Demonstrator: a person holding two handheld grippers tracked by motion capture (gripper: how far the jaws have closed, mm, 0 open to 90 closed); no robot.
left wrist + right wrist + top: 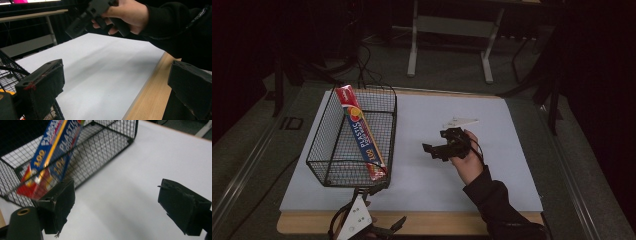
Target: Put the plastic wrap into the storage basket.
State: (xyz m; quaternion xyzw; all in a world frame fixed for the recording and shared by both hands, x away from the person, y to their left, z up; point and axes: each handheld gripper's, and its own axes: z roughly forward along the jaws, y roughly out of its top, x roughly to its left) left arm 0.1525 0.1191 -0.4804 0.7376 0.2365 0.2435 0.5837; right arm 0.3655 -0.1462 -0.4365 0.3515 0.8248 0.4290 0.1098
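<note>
Inside the wire basket [332, 165] leans 1 plastic-wrap box [362, 134]; right gripper [436, 150] and left gripper [117, 82] gape wide, empty.

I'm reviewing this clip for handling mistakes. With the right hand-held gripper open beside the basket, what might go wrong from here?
1. The plastic wrap box leans diagonally in the wire basket, one end above the rim; a nudge may tip it out.
2. The right hand-held gripper is open and empty beside the basket; its jaws might snag the mesh.
3. The basket sits near the table's front edge, by the left hand-held gripper; a push could slide it off.
</note>
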